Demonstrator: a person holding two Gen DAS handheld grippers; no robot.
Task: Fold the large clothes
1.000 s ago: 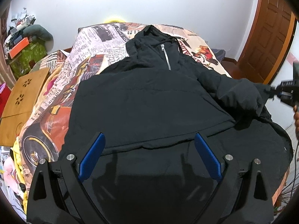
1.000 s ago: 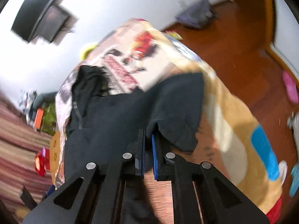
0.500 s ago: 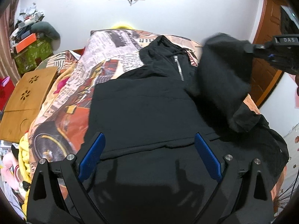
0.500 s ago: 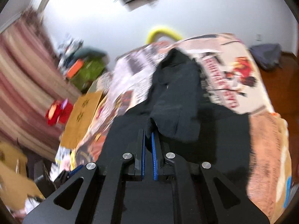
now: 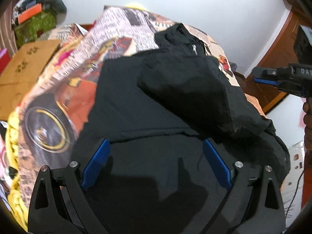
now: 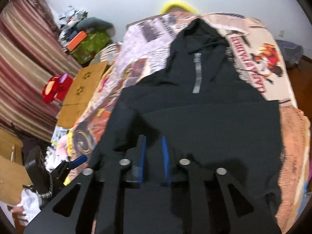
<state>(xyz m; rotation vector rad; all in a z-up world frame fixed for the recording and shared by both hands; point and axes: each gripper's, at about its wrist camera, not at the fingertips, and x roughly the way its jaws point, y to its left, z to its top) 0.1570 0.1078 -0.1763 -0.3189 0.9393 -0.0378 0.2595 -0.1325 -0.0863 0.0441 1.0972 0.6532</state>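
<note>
A black hooded jacket (image 5: 136,105) (image 6: 204,117) lies zipper-up on a bed with a printed blanket (image 5: 120,31) (image 6: 259,58). Its right sleeve (image 5: 187,91) is folded over the chest, the cuff end lying on the jacket's left part (image 6: 124,124). My left gripper (image 5: 156,154) hovers open over the jacket's lower part, with nothing between its fingers; in the right wrist view it shows at the left edge (image 6: 77,160). My right gripper (image 6: 154,148) hangs over the jacket with its jaws opening and no cloth pinched between them. In the left wrist view it stands off the bed's right side (image 5: 263,78), clear of the sleeve.
A wooden board (image 5: 25,68) (image 6: 83,85) rests beside the bed on the left. A green box (image 6: 91,42) with clutter stands in the far corner by a striped curtain (image 6: 25,62). A wooden door (image 5: 276,58) is on the right.
The right gripper swung the sleeve from the bed's right side across the jacket and let it go; the sleeve now lies on the chest. The left gripper drifted sideways, still open.
</note>
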